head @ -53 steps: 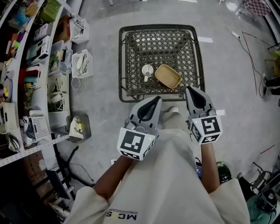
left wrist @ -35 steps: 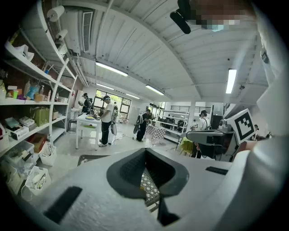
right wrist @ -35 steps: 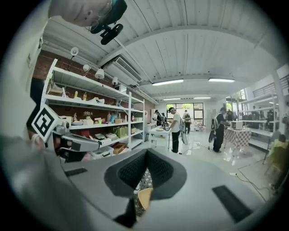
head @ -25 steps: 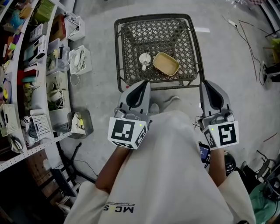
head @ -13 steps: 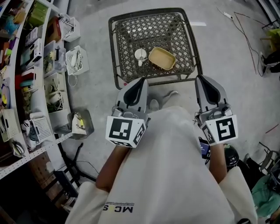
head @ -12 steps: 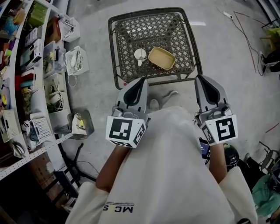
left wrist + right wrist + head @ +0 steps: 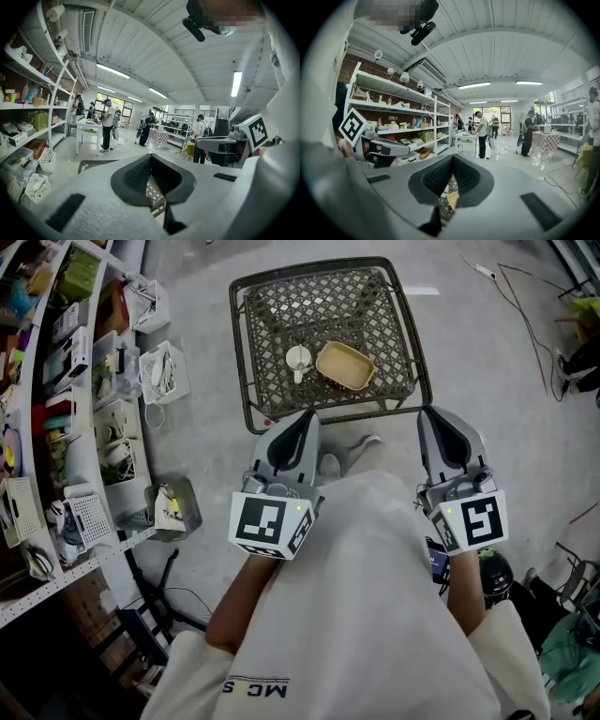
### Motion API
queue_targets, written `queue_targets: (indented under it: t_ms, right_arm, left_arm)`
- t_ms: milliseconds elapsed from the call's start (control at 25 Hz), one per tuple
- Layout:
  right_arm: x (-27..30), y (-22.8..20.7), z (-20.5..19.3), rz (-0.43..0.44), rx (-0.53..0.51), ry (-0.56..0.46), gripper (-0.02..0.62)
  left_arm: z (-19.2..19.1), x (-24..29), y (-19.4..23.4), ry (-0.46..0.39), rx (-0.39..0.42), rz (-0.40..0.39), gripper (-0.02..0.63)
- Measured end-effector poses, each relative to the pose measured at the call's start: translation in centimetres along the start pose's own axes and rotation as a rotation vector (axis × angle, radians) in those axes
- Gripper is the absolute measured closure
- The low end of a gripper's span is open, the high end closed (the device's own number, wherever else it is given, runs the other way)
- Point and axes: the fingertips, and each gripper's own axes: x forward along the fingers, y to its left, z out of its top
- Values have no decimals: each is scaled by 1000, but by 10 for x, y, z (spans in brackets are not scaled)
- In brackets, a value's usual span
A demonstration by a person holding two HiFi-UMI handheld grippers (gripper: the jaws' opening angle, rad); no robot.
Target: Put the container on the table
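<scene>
A shallow tan container [image 7: 344, 366] lies on the dark wire-mesh table [image 7: 239, 352], with a white cup [image 7: 298, 359] just left of it. My left gripper [image 7: 305, 420] and right gripper [image 7: 433, 418] hang short of the table's near edge, close to the person's body. Both are shut with nothing in them. In the left gripper view a patch of the table's mesh [image 7: 153, 190] shows through the hollow between the pads. In the right gripper view the container [image 7: 452, 198] and the cup [image 7: 444, 189] show through that hollow.
White shelves [image 7: 56, 381] packed with boxes run along the left, with baskets [image 7: 167, 371] and a bin [image 7: 171, 507] on the floor beside them. Cables [image 7: 525, 315] trail over the floor at the right. Several people stand far off around a white table [image 7: 89, 126].
Both grippers have drawn back from the table's near edge, and the right one has swung out to the right. In the last half second almost nothing has moved.
</scene>
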Motion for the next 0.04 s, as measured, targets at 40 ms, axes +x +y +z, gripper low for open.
queue_targets:
  t_ms: [40]
  right_arm:
    - [-1, 0, 0, -1, 0, 1, 578]
  left_arm:
    - [0, -1, -1, 0, -1, 0, 583]
